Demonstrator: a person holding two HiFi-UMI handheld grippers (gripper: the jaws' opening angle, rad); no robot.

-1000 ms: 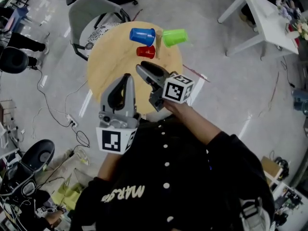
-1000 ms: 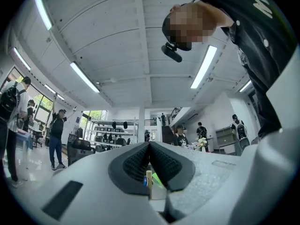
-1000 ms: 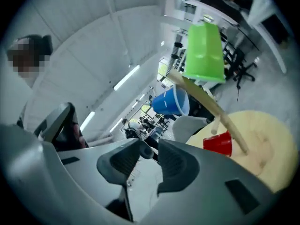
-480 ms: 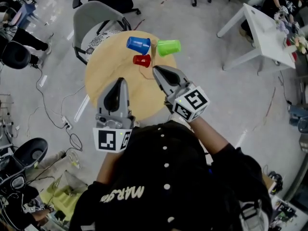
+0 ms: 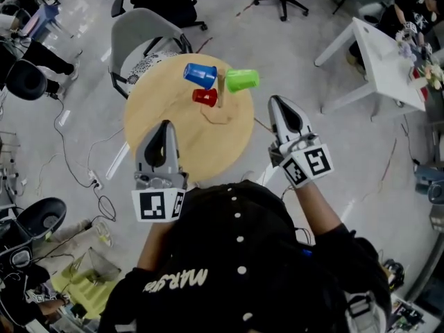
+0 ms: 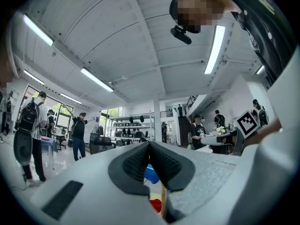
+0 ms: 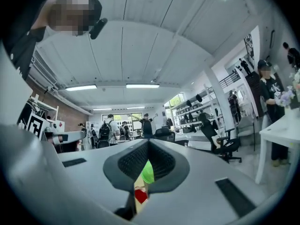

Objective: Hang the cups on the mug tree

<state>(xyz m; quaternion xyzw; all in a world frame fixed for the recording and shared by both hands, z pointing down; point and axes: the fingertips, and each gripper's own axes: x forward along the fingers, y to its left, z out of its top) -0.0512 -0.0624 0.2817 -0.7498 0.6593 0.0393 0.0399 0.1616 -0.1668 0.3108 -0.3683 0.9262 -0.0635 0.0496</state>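
Right claw (image 5: 277, 103) swung rightward, closed; left claw (image 5: 165, 125) closed; cups (image 5: 200, 75) hang on tree (image 5: 220, 94).

A wooden mug tree (image 5: 221, 91) stands upright near the far edge of the round table (image 5: 159, 109). Three plastic cups sit sideways, close round its post. A blue cup (image 5: 200, 75) points left and a green cup (image 5: 242, 80) points right. A smaller red cup (image 5: 205, 97) sits lower, beneath the blue one.

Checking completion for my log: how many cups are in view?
3: blue cup left of the mug tree, green cup to its right, red cup below the blue one. No others visible.
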